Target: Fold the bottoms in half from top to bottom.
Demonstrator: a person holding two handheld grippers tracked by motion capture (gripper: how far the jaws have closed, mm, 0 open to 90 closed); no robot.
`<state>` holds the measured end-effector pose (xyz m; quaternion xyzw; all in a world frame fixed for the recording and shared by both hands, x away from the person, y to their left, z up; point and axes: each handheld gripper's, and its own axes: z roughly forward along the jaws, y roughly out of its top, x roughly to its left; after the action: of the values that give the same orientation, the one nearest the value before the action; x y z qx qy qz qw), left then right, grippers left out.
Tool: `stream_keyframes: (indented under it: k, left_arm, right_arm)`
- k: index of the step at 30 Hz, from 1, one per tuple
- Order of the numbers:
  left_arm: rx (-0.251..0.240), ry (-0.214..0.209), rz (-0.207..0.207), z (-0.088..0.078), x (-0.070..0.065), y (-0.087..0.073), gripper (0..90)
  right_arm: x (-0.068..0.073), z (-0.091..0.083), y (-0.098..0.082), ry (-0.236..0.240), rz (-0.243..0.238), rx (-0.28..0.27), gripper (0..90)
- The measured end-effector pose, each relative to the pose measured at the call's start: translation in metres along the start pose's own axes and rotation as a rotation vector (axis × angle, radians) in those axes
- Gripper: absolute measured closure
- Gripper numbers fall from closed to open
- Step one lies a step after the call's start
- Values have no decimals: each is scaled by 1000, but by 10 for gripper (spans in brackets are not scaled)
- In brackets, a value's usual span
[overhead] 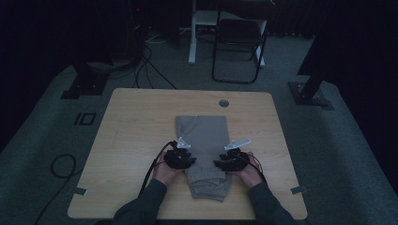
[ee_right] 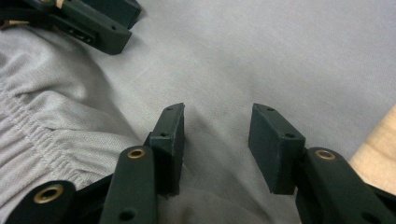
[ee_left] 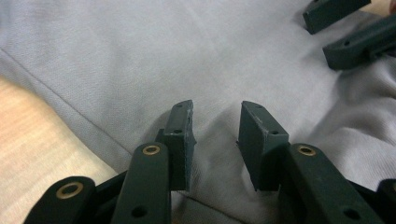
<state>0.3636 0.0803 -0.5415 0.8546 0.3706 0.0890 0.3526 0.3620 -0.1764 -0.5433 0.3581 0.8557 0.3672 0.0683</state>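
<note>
A grey folded garment (overhead: pixel 204 136) lies lengthwise in the middle of the wooden table (overhead: pixel 136 126), its gathered waistband end (overhead: pixel 209 185) toward the person. My left gripper (overhead: pixel 180 157) rests at the garment's left edge and my right gripper (overhead: pixel 232 159) at its right edge. In the left gripper view the left gripper (ee_left: pixel 215 109) stands open, pads down on flat grey cloth (ee_left: pixel 140 56), nothing pinched. The right gripper (ee_right: pixel 217 109) is likewise open over smooth cloth (ee_right: pixel 280 51), with the elastic waistband (ee_right: pixel 28 135) at its left. Each view shows the other gripper's jaws farther off.
A round cable hole (overhead: pixel 224 102) sits near the table's far edge. Beyond the table stand a dark folding chair (overhead: pixel 237 47) and a white desk leg (overhead: pixel 192 37). Black stand bases (overhead: pixel 82 86) (overhead: pixel 309 93) and cables (overhead: pixel 61 164) lie on the carpet.
</note>
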Motion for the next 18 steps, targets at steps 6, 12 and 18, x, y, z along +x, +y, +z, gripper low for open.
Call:
stream_keyframes:
  k: [6,12,18]
  left_arm:
    - [-14,52,-16,9,12,11,655]
    - [-31,121,-34,20,28,23,651]
    - [-49,162,-61,25,46,31,652]
  right_arm:
    - [-7,9,9,-34,8,-19,556]
    - [-15,23,24,-55,26,-29,511]
    - [-18,35,37,-86,14,-39,493]
